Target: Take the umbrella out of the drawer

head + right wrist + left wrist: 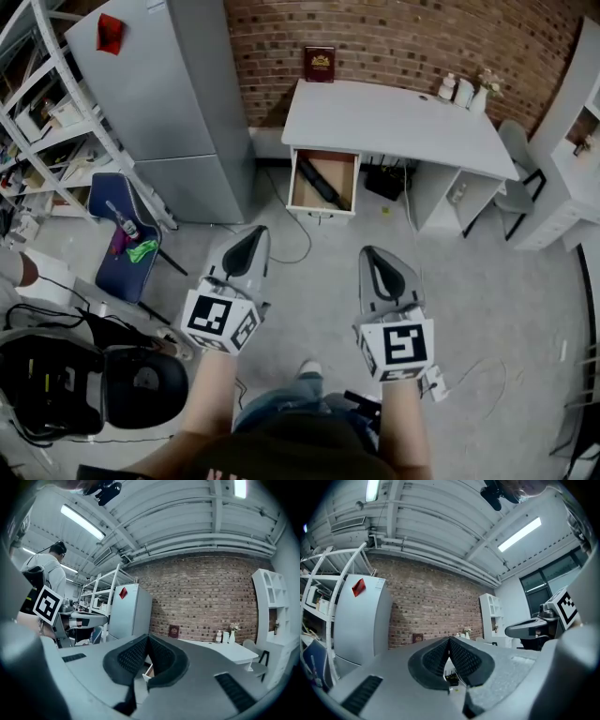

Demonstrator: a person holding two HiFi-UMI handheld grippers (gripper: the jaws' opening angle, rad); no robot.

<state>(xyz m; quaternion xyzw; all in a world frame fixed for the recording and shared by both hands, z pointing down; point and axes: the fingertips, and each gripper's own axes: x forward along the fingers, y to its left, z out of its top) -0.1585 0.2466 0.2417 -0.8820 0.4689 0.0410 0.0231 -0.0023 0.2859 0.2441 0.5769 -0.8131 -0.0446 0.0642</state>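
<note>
Umbrella (pixel 321 184) flat in open drawer (pixel 324 213) under white worktop (pixel 394 117). Long axis diagonal, from drawer's back-left to front-right; handle end unclear. Black, slim, folded. Left gripper (pixel 257 232) and right gripper (pixel 368 252) side by side on outstretched forearms, level, aimed at drawer, well short of it. Jaws pressed together on both, nothing between.

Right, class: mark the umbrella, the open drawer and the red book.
umbrella (pixel 321 184), head view, middle of its black body.
open drawer (pixel 323 214), head view, white front panel.
red book (pixel 320 64), head view, cover.
</note>
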